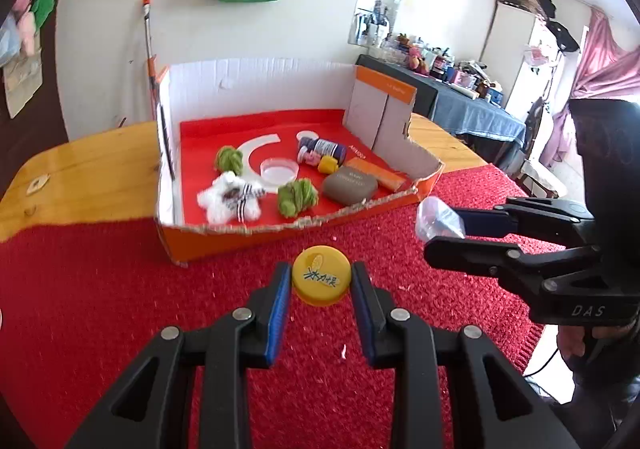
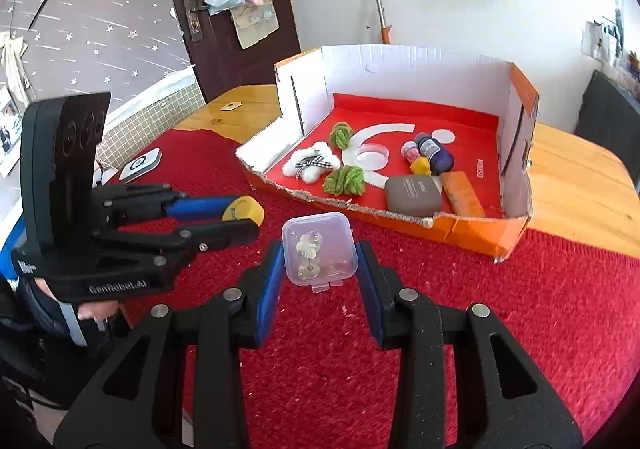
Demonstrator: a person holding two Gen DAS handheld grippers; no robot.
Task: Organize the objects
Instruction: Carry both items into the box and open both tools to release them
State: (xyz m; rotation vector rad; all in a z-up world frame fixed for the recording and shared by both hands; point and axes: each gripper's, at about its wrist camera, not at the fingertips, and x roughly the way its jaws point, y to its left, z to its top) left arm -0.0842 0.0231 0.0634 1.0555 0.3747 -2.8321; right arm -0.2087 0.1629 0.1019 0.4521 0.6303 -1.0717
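Two green yarn balls (image 1: pixel 229 160) (image 1: pixel 297 198), one yellow cap (image 1: pixel 321 280), one clear plastic box (image 2: pixel 319 248), one cardboard tray (image 1: pixel 256 237).

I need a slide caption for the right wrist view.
Right gripper holding a small clear box before the orange tray.

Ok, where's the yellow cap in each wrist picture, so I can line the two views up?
Left wrist: the yellow cap sits low centre, clamped between the left hand-held gripper's blue pads.
Right wrist: the same cap shows at middle left, at the tip of the left hand-held gripper seen side-on.
Shared landmark: the orange cardboard box beyond it in both.
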